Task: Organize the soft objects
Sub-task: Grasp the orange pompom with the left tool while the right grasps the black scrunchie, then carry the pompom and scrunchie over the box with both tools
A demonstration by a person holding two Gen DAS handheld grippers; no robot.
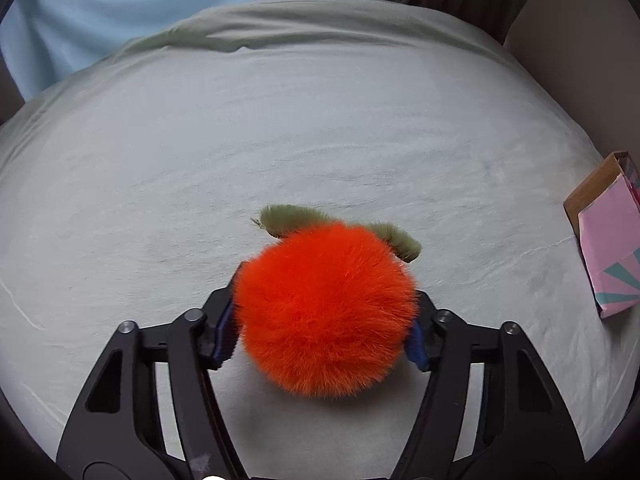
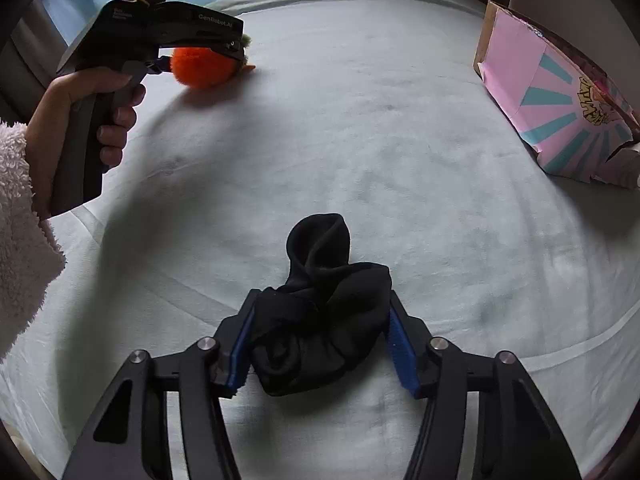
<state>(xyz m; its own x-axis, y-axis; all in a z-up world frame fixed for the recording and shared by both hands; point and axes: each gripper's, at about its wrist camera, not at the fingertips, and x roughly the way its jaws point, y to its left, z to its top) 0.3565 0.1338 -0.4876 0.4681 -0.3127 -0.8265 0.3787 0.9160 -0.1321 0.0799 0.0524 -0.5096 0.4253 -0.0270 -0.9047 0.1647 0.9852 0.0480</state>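
Orange fluffy ball point(image 1: 326, 308) fills the middle of the left wrist view: a round tuft of long bright orange fur with two olive-green furry leaves point(image 1: 296, 218) sticking out at its far side. It rests on the pale grey-green bed sheet point(image 1: 320, 140), and the left gripper point(image 1: 324, 320) has its jaws clenched on it, the blue pads point(image 1: 224, 332) sunk into the fur on either flank.

In the right wrist view the same ball shows small at the upper left, pinched under the black body of the left gripper, whose handle is gripped by a hand point(image 2: 96, 120) coming out of a fluffy white sleeve point(image 2: 20, 216).

Nearer the centre of that view lies a black sock point(image 2: 320, 312), crumpled and bunched into a loose lump, with one rounded end pointing away from the camera. It lies on the sheet between the jaws of the right gripper point(image 2: 320, 340). The left blue pad presses against the fabric; the right pad lies along its edge, so the jaws are grasping the bundle.

At the far right a pink cardboard box point(image 2: 560, 96) with teal rays and a yellow cartoon print lies on the bed, well apart from both soft things.
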